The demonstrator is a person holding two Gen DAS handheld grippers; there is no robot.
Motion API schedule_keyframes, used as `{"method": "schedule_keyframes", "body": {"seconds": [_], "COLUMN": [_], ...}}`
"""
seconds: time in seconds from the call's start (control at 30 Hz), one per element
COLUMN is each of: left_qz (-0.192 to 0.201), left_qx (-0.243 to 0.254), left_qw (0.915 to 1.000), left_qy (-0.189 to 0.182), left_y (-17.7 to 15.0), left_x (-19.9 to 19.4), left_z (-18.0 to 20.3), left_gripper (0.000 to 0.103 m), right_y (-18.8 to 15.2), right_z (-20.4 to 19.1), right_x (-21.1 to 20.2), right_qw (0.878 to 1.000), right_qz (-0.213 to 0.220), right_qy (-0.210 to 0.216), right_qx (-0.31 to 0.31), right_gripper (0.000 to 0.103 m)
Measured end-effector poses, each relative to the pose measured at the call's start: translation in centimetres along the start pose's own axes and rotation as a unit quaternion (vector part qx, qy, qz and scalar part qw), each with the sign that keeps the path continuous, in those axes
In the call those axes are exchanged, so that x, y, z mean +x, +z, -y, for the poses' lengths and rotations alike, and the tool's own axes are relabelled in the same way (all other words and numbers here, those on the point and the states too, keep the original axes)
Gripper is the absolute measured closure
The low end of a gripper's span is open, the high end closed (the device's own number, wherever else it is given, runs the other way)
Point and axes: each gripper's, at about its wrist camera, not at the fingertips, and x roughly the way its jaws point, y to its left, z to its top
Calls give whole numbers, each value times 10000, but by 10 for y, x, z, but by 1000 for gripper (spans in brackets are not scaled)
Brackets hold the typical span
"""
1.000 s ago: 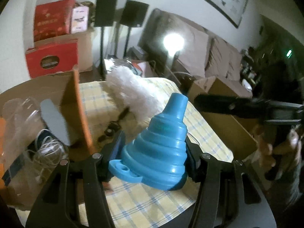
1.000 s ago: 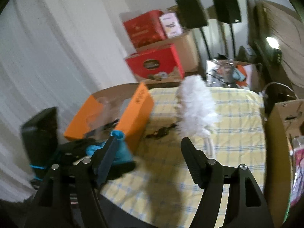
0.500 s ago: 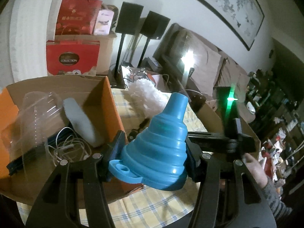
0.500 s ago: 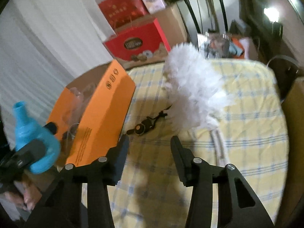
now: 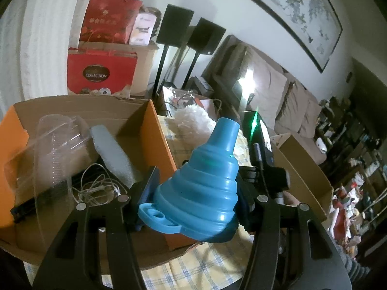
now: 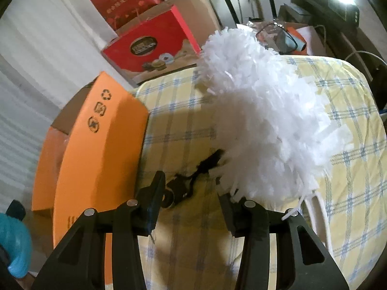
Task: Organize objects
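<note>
My left claw (image 5: pixel 196 207) is clamped on the blue collapsible funnel (image 5: pixel 205 183), its pads pressed against the wide base, spout tilted up and away. I hold it just at the near corner of the orange cardboard box (image 5: pixel 158 140), which stands open on the table (image 6: pixel 350 193) with its yellow checked cloth. The funnel is not in the box yet; from here it looks to hang over the box's near wall or right beside it, and I cannot tell which.

Inside the box I already see a clear plastic measuring cup (image 5: pixel 55 145), a grey roll (image 5: pixel 113 154), a tangle of white cable (image 5: pixel 96 188) and a dark flat thing at the left that I cannot make out. So part of the sorting seems done.

My right claw (image 6: pixel 191 198) points down at the table beside the box's outer wall. Its jaws have just been closing, yet they stand apart and grip nothing. Between and just beyond them lies a small black strap-like item (image 6: pixel 191 178), too blurred to name; the pads do not press on it. The white fluffy duster (image 6: pixel 261 125) lies right next to it, its fringe brushing the right finger.

As I judge it, three things remain: drop the funnel into the box, then collect the black item and the duster.
</note>
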Motion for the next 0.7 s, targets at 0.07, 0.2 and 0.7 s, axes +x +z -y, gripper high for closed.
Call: {"method": "schedule_keyframes", "body": {"seconds": [0.07, 0.2, 0.7], "left_qz": [7, 15, 11], "left_qx": [-11, -11, -49], "left_qw": [10000, 10000, 10000], "left_qy": [-1, 4, 35], "left_y": [0, -1, -3], "left_x": [0, 0, -5], "left_z": [-1, -1, -5], "left_gripper": [49, 49, 49], "right_y": [3, 8, 11], "right_z": [0, -6, -42], "right_x": [5, 13, 37], "right_qw": [10000, 9998, 9851], "right_qz": [2, 73, 213], "right_qy": [-68, -206, -1204], "right_qx": [17, -30, -1211], "right_gripper": [57, 58, 91]}}
